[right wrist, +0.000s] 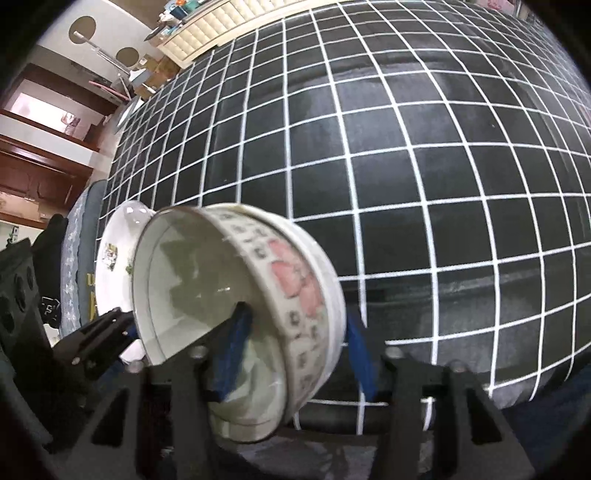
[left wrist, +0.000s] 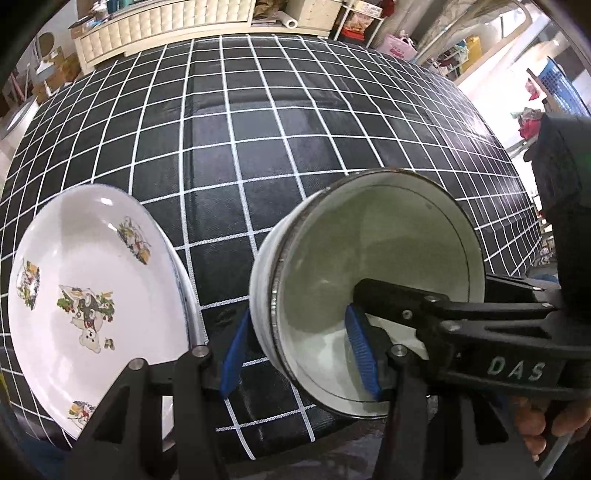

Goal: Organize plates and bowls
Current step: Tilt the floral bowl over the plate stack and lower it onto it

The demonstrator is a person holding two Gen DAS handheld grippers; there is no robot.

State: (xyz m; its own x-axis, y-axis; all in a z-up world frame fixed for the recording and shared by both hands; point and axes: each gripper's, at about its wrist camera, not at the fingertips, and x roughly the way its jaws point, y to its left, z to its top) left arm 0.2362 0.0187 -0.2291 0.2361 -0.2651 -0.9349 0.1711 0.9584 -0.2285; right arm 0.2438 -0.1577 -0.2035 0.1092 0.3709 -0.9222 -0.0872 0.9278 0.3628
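A white bowl (left wrist: 388, 240), with pink flowers and dark characters on its outside, is tilted above the black checked tablecloth (left wrist: 258, 147). My left gripper (left wrist: 297, 354) is shut on its wall, one blue pad outside and one inside. In the right wrist view my right gripper (right wrist: 298, 352) grips the opposite wall of the same bowl (right wrist: 192, 266), its left pad inside and its right pad against the patterned outside. A white plate (left wrist: 92, 295) with cartoon prints lies to the left; a second rim shows under it. That plate (right wrist: 110, 258) sits just behind the bowl.
The checked cloth (right wrist: 406, 147) stretches far beyond the bowl. A cream tufted bench (left wrist: 166, 29) and cluttered shelves (left wrist: 369, 29) stand past the far edge. Brown wooden cabinets (right wrist: 37, 166) are off to the left. A hand (left wrist: 535, 424) holds the right gripper's handle.
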